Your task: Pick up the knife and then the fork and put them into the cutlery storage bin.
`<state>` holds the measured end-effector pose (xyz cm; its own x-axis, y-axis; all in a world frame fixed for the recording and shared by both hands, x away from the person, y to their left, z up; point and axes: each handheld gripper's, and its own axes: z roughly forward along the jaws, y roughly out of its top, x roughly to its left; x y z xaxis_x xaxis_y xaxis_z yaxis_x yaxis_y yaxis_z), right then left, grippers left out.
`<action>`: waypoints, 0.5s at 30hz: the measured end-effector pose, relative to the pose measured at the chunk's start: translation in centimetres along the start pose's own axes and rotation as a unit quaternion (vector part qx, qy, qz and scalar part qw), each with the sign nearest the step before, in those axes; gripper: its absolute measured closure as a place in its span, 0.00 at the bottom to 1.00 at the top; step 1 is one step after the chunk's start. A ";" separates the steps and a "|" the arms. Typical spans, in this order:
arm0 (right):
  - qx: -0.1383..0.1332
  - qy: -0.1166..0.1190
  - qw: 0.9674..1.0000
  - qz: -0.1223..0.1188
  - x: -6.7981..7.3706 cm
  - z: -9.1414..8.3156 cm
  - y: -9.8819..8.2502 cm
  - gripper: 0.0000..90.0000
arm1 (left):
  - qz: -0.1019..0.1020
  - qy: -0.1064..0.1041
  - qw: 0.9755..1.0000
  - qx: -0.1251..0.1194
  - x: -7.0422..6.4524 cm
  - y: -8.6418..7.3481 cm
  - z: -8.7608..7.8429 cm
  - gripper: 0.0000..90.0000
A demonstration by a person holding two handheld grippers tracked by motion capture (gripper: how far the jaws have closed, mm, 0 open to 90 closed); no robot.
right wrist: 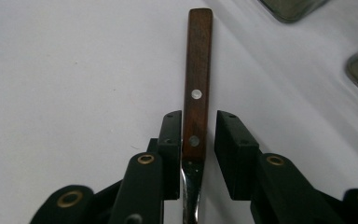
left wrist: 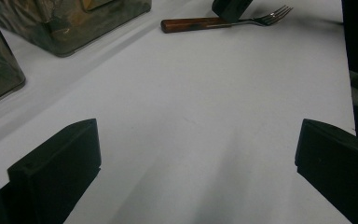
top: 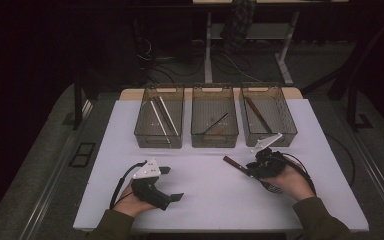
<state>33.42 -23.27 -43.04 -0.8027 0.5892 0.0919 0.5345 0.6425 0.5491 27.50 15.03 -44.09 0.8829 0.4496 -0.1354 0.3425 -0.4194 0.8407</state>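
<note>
Right gripper (right wrist: 196, 140) jaws narrow, straddling fork (right wrist: 198, 79) handle near table's (top: 205, 185) right edge for pickup, one pad apart | left gripper (left wrist: 198, 158) jaws wide, idle.

Left hand (top: 130, 202) resting low, holding left gripper (top: 172, 183) with jaws standing wide apart, right hand (top: 294, 181) angling right gripper (top: 245, 170) inward, jaws narrowed

I see: high view above, facing forward-down | gripper views low, close to table (top: 210, 185) | shared: fork (left wrist: 223, 21)
</note>
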 end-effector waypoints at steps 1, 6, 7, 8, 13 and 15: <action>0.001 0.000 1.000 -0.001 0.0 0.1 0.0 0.81 | 0.000 0.000 1.000 0.000 0.0 0.0 0.0 0.00; 0.024 0.003 1.000 -0.009 0.1 0.5 0.3 0.82 | -0.001 0.000 1.000 0.000 0.0 0.0 0.0 0.00; 0.028 0.002 1.000 -0.011 0.1 0.5 0.4 0.82 | 0.000 -0.001 1.000 0.001 0.0 0.0 0.0 0.00; 0.035 0.004 0.999 -0.011 0.1 0.5 0.5 0.82 | 0.000 0.000 1.000 0.001 0.0 0.0 0.0 0.00; 0.085 0.011 0.996 -0.022 -0.2 0.7 1.8 0.82 | 0.000 -0.001 1.000 0.002 0.0 0.0 0.0 0.00; 0.111 0.010 0.993 -0.026 0.0 0.9 2.5 0.81 | 0.001 -0.002 1.000 0.002 0.0 0.0 0.0 0.00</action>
<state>35.02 -21.26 -42.46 -0.8350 0.5434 0.0863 0.5353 0.7659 0.3562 27.50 14.98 -44.11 0.8844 0.4464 -0.1363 0.3426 -0.4225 0.8391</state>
